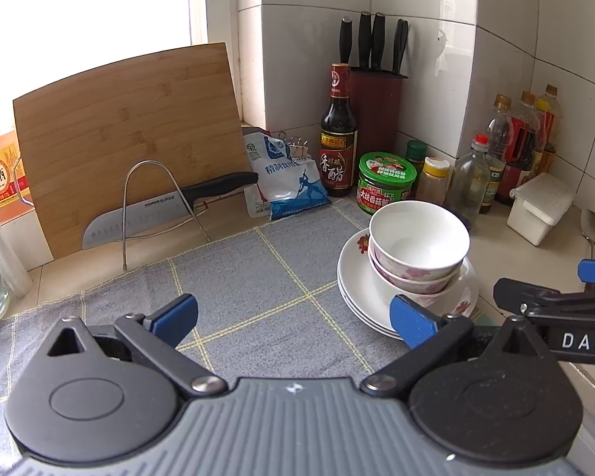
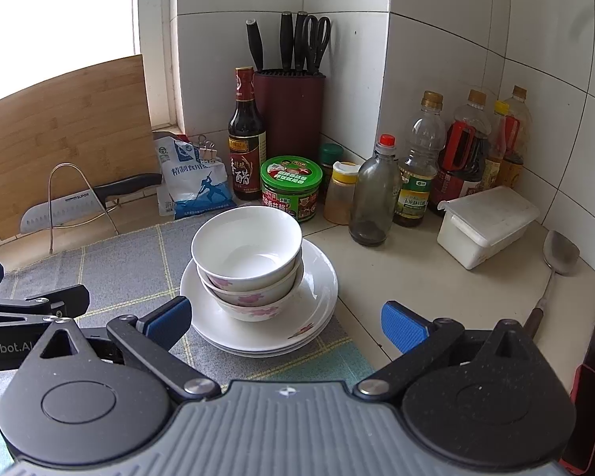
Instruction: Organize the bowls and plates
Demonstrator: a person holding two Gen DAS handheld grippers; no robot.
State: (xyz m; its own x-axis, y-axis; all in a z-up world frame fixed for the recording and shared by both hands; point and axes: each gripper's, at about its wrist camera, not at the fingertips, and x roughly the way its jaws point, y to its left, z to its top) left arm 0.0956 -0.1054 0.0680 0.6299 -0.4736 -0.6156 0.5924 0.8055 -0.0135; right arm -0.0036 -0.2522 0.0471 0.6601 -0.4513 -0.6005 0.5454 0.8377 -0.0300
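Observation:
Three white bowls with pink flowers (image 1: 418,252) (image 2: 248,256) are nested on a stack of white plates (image 1: 357,281) (image 2: 317,297). The stack stands at the right edge of a grey checked cloth (image 1: 258,277) (image 2: 119,269). My left gripper (image 1: 293,317) is open and empty over the cloth, to the left of the stack. My right gripper (image 2: 285,319) is open and empty just in front of the stack, its left finger (image 2: 166,321) near the plate rim. Each gripper shows in the other's view, the right one (image 1: 555,297) and the left one (image 2: 31,301).
Behind the stack stand a green-lidded jar (image 2: 291,188), a vinegar bottle (image 2: 246,139), a knife block (image 2: 289,111), a salt bag (image 2: 194,178) and several oil bottles (image 2: 456,158). A cutting board (image 1: 127,139) and knife (image 1: 170,210) are on a rack. A white box (image 2: 488,226) and spatula (image 2: 555,265) lie right.

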